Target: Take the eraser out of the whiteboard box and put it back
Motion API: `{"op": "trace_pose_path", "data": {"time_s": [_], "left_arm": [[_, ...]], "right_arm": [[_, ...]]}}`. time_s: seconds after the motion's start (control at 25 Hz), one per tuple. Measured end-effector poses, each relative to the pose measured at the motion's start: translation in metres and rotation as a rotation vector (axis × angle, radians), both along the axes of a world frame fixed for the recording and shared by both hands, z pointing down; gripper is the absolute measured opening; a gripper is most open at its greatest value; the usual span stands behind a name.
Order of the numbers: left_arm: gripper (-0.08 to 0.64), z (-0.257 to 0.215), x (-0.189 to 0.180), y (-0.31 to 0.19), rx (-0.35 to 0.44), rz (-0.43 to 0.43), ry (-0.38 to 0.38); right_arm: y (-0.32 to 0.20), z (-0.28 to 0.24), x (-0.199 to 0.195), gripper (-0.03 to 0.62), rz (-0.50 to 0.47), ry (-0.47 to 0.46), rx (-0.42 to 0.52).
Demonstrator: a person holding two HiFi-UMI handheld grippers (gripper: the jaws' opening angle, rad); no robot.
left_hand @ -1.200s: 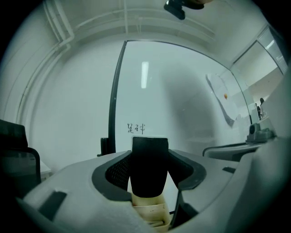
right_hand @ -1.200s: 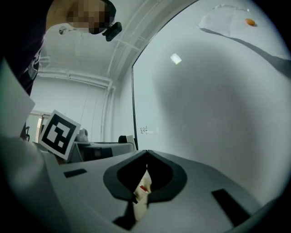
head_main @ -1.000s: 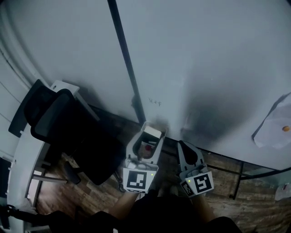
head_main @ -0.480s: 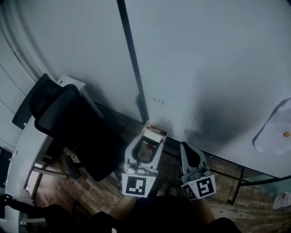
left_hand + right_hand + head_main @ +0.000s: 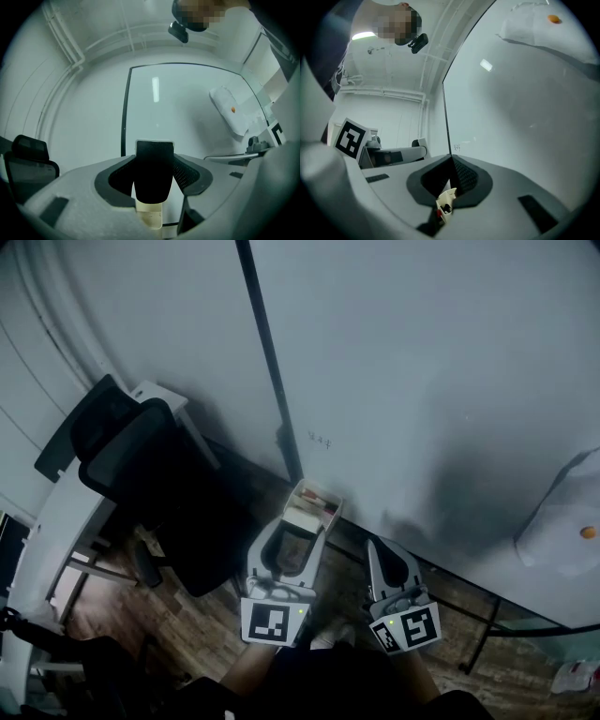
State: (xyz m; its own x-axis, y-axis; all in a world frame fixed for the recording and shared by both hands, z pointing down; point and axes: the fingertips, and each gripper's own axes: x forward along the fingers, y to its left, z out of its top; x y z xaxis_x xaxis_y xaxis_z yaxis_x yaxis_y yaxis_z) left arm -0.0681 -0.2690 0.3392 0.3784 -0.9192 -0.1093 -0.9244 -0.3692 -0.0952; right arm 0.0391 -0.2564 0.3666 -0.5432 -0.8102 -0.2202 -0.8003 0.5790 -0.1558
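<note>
Head view, looking steeply down. A pale whiteboard (image 5: 422, 381) fills the field from 12 to 4 o'clock. It is bounded at 11 o'clock by a black frame strip (image 5: 267, 362), and beyond that lies a white wall (image 5: 141, 315). A small handwritten mark (image 5: 319, 439) sits on the board just beside the strip. A white sheet (image 5: 562, 521) bearing an orange dot (image 5: 588, 532) hangs on the board at 3 o'clock. Brown wood flooring (image 5: 206, 634) runs along the lower edge from 5 to 8 o'clock. On it, at 9 o'clock, stands a black office chair (image 5: 159, 484).

The left gripper (image 5: 298, 526) lies at 6 o'clock and points toward the board. Its claw stands wide, with the pads pressed on the black eraser (image 5: 153, 178). A cream open box (image 5: 311, 502) lies at the claw's tips, at 12 o'clock of the gripper. Whether the eraser is clear of this box cannot be told.

The right gripper (image 5: 380, 554) lies just beside the left one, at its 3 o'clock. Its jaws meet at the tips and nothing stands between them.

Left gripper view. White pipes (image 5: 61, 37) cross the upper wall at 10 o'clock.
</note>
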Motion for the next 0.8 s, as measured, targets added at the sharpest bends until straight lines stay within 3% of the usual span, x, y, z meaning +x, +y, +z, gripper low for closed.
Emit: {"op": "trace_pose_path", "data": {"time_s": [0.4,0.8], "left_arm": [[0.227,0.010,0.006,0.026,-0.046,-0.088,-0.017],[0.227,0.019,-0.016,0.030,-0.044,-0.049,-0.021]], "right_arm": [[0.016,0.007,0.010,0.002,-0.077,-0.017,-0.019],[0.028,0.014,-0.008,0.002,-0.018,-0.008,-0.042]]}}
